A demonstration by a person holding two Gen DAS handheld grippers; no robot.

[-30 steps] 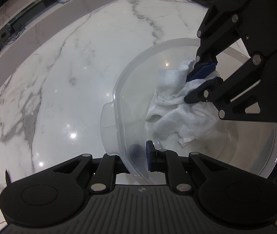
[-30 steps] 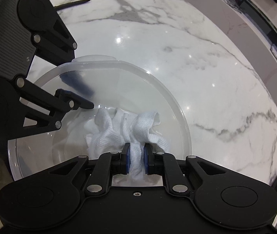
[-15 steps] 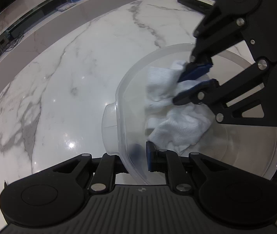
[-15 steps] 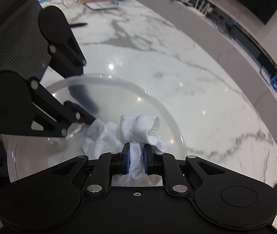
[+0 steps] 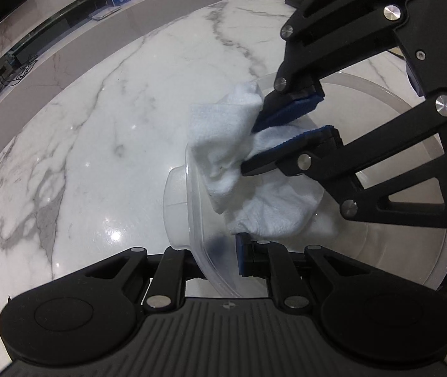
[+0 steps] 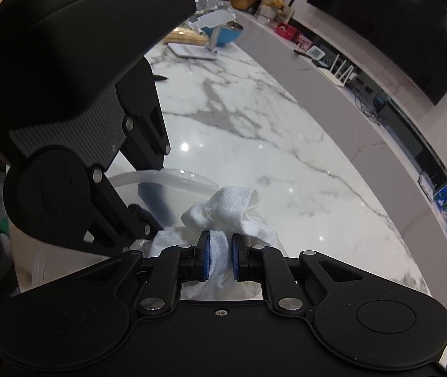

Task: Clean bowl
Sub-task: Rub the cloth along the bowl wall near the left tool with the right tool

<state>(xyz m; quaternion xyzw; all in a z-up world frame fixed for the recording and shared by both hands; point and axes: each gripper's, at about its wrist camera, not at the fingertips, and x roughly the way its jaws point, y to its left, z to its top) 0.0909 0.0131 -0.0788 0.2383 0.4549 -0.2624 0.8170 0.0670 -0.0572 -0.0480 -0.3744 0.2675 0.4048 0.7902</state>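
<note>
On the white, grey-veined marble bench, near its front edge, stands your item: one clear, round plastic bowl with a flat lip tab on its rim. Location: between your two tools, tipped up on the left side so its inside faces the right tool. Left tool: black, blue-padded, pressed together on the bowl's rim wall, one pad inside and the other seen dimly through the plastic outside. Right tool: pinching a crumpled white terry cloth between its blue pads, with folds of cloth bunching out ahead of the tips and trailing back beneath them. Step in hand, as judged: wiping the inner wall, with the cloth carried up to the rim on the side nearest the left tool; part of it sits above the rim line against the marble beyond. Next move, as judged: you need to draw the cloth back down along the wall and across the floor of the bowl, keeping the left grip firm so the bowl does not swivel or slip. Condition of bowl: transparent, faintly hazy, smooth, no chips in view; no clear soil or drops can be made out on it. Cloth shows a few small dark specks.
</note>
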